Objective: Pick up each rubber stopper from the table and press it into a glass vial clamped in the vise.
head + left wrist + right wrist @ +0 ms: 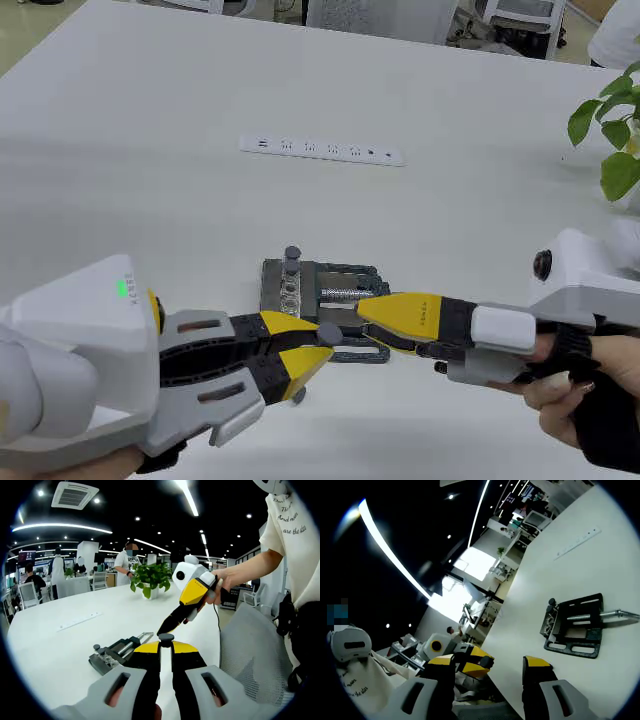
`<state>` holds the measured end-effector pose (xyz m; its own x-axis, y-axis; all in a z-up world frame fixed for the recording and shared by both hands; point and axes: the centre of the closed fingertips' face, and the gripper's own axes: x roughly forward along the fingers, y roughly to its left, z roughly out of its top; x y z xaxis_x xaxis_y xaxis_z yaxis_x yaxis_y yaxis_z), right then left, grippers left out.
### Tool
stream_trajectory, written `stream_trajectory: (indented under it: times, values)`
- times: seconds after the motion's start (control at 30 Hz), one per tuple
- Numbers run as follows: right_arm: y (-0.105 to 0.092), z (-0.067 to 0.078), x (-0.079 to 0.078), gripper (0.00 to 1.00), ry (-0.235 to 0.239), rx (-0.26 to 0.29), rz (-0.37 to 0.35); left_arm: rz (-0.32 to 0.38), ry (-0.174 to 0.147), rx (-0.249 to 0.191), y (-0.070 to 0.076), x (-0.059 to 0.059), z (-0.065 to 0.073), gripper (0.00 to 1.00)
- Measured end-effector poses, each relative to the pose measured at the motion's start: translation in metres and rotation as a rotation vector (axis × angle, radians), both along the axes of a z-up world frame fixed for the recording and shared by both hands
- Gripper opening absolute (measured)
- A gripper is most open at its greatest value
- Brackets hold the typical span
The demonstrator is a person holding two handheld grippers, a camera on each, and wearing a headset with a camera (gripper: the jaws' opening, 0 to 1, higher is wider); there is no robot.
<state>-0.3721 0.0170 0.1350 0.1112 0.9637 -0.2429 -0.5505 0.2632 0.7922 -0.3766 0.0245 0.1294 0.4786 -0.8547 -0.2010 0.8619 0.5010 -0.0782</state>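
- the left gripper [166, 646] has its jaws pinched onto a grey rubber stopper [166, 638]. the stopper is held in the air above the white table [180, 200], just to the near side of the vise [318, 287].
- the right gripper [490, 658] has its jaws well apart in its own view. in the head view it is turned side-on, so the gap is hard to see. its tip is close to the held stopper, but i cannot tell whether they touch.
- a row of glass vials [290, 291] stands in the vise. they are too small to count. the far one carries a grey stopper on top [292, 253].
- a small grey piece [298, 394] lies on the table under the left gripper. it is mostly hidden, and i cannot tell what it is.
- the grippers cover the near end of the vise.
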Motion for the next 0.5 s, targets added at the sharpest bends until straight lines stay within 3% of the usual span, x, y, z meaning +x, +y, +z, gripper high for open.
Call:
stream_trajectory:
  times: [0.1, 0.2, 0.33, 0.47, 0.5]
  values:
    - [0.001, -0.003, -0.002, 0.51, -0.140, -0.112, 0.085, -0.007, 0.014, 0.013, 0.000, -0.001, -0.005, 0.03]
    - [-0.005, -0.007, 0.005, 0.51, -0.241, -0.178, 0.148, -0.013, 0.024, 0.021, -0.001, -0.002, -0.008, 0.03]
    - [-0.004, -0.006, 0.000, 0.49, -0.369, -0.272, 0.258, -0.023, 0.039, 0.035, -0.003, -0.004, -0.013, 0.03]
    - [-0.008, -0.016, -0.006, 0.48, -0.563, -0.434, 0.425, -0.035, 0.051, 0.055, -0.005, -0.006, -0.018, 0.03]
    - [-0.009, -0.018, -0.007, 0.48, -0.586, -0.464, 0.455, -0.037, 0.055, 0.058, -0.006, -0.006, -0.019, 0.03]
